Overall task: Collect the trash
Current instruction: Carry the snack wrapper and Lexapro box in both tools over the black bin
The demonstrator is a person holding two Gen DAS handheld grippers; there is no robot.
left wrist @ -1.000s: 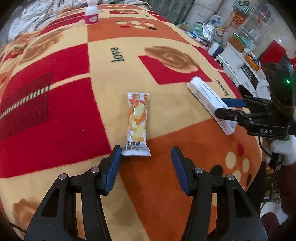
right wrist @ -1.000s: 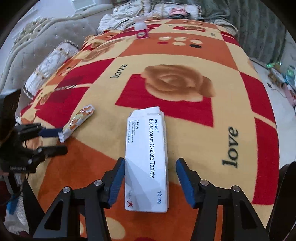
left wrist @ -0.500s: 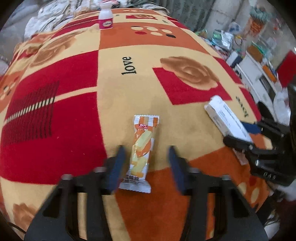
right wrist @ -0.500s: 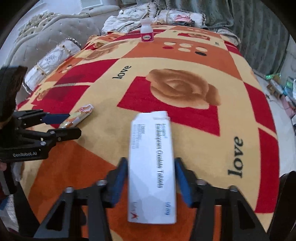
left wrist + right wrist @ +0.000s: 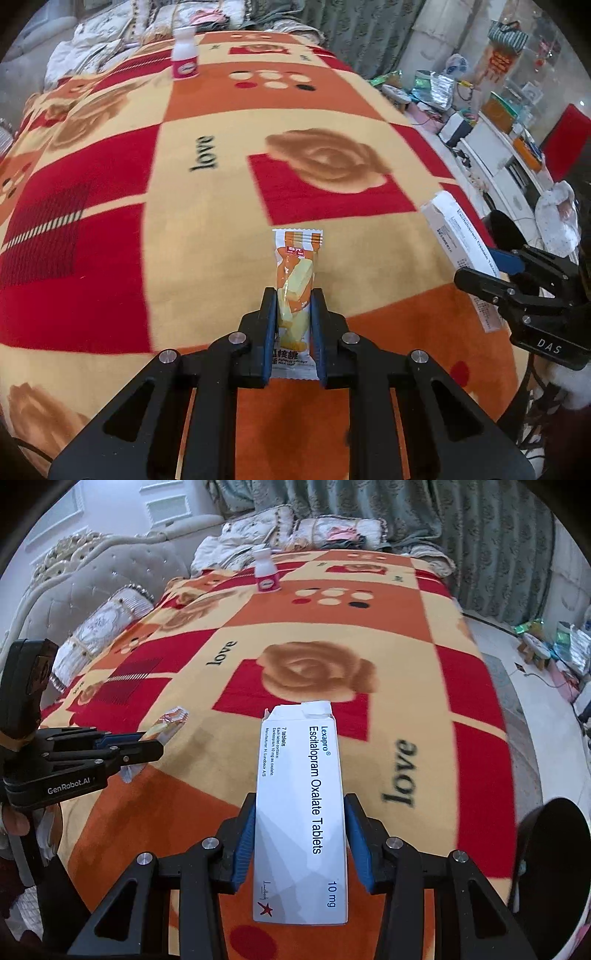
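Observation:
My left gripper (image 5: 293, 302) is shut on an orange and white snack wrapper (image 5: 295, 266), which lies lengthwise on the patterned blanket (image 5: 184, 258). My right gripper (image 5: 300, 808) is shut on a white Escitalopram tablet box (image 5: 301, 794), its blue pads against both long sides. The box also shows at the right of the left wrist view (image 5: 454, 236), with the right gripper (image 5: 480, 267) on it. The wrapper (image 5: 168, 723) and left gripper (image 5: 147, 744) show at the left of the right wrist view.
A small white bottle with a pink label (image 5: 184, 61) stands at the far end of the blanket, and shows in the right wrist view (image 5: 266, 574) too. Pillows (image 5: 103, 627) and a tufted headboard lie to the left. Cluttered floor and shelves (image 5: 480, 118) lie beyond the right edge.
Both grippers moved forward over their objects and closed: the left on the snack wrapper, the right on the tablet box.

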